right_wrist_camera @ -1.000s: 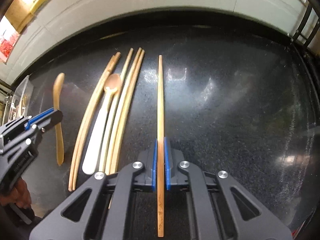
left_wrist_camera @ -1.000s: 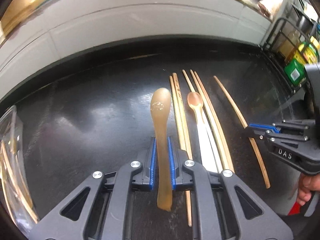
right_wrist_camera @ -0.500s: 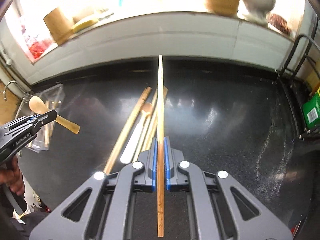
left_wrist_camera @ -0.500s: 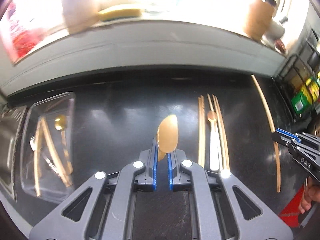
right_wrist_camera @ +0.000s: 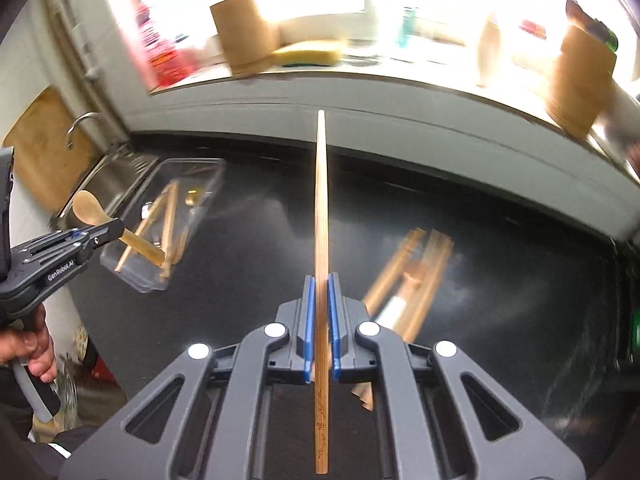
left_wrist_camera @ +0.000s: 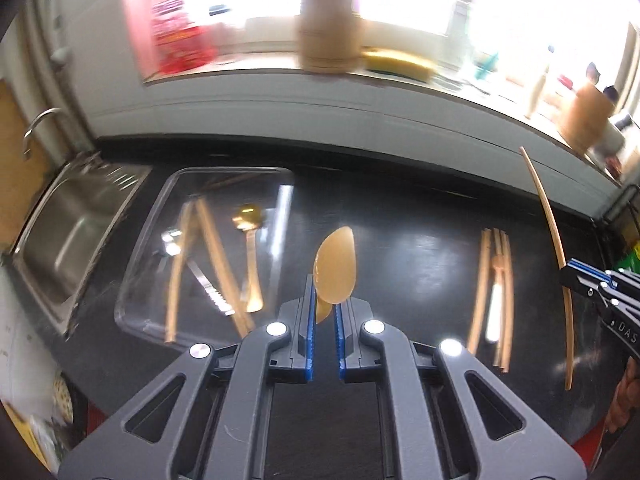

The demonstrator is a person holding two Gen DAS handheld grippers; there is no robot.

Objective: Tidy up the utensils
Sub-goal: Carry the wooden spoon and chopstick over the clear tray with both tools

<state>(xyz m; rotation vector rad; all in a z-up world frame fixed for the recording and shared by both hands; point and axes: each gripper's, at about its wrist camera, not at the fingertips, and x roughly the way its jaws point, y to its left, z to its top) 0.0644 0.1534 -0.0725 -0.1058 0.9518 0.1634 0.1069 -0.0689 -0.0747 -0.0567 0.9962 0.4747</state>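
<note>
Black and glossy, the tabletop point(left_wrist_camera: 400, 240) runs under a bright window ledge, with a steel sink point(left_wrist_camera: 76, 232) at its left end and a clear plastic tray point(left_wrist_camera: 152, 216) lying just beside that sink. Both hands are in the carrying step. The left claw point(left_wrist_camera: 324, 320) is pressed together on the handle of a tan spoon point(left_wrist_camera: 335, 270), whose bowl stands up above the blue pads, held in the air with the tray below and to its left. The right claw point(right_wrist_camera: 319, 320) pinches a single long chopstick point(right_wrist_camera: 321, 216) near its lower end, the stick pointing away toward the ledge.

Judging by what already lies in the tray (a gold spoon point(left_wrist_camera: 249, 216), a few chopsticks and what looks like a serrated knife), the tray is where the utensils are being gathered. The next move probably calls for swinging each claw over the tray, lowering until the utensil lies nearly flat, then spreading the pads. The spoon seems nearer its drop than the chopstick.

A bundle of chopsticks with a white-handled spoon point(left_wrist_camera: 494, 292) remains on the tabletop to the right, well apart from the tray, not yet sorted. Nothing blocks the path across the bare surface. The likely trouble is the long chopstick: its far end could catch the tray's rim, or the two claws could crowd each other over the same tray.
</note>
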